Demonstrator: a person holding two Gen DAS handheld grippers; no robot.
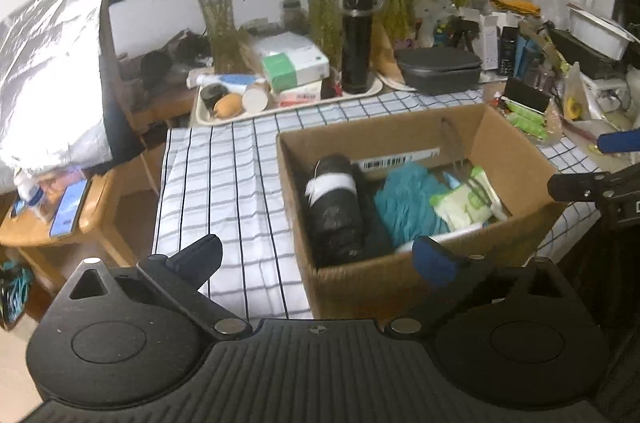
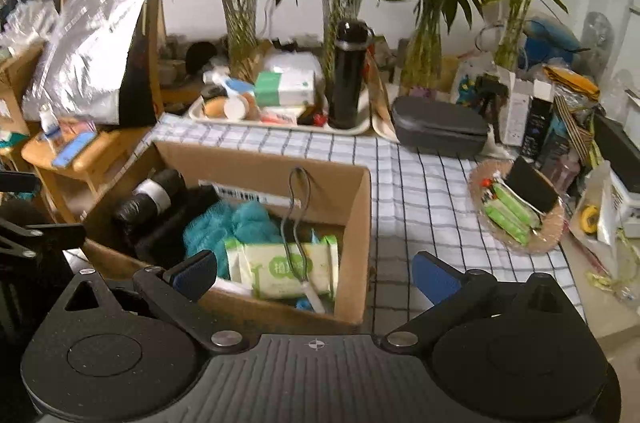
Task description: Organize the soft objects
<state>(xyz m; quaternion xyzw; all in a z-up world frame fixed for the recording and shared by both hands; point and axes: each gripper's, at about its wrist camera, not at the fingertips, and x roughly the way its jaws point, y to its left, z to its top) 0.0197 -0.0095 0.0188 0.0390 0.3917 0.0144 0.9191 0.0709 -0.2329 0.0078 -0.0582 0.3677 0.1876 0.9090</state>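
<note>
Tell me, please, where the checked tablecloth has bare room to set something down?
Bare cloth lies left of the cardboard box, below the tray, and between the box and the woven basket in the right wrist view. The back edge is crowded with vases, the black flask and the dark case.

Matt brown cardboard box [image 1: 516, 159] on a checked cloth tabletop [image 1: 224, 183]; inside the box, a fluffy teal cloth [image 1: 404, 203], glossy wipes pack [image 2: 280, 269], crinkled black plastic roll [image 1: 334, 211].

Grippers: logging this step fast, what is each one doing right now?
Left gripper: open, holding nothing.
Right gripper: open, holding nothing.
</note>
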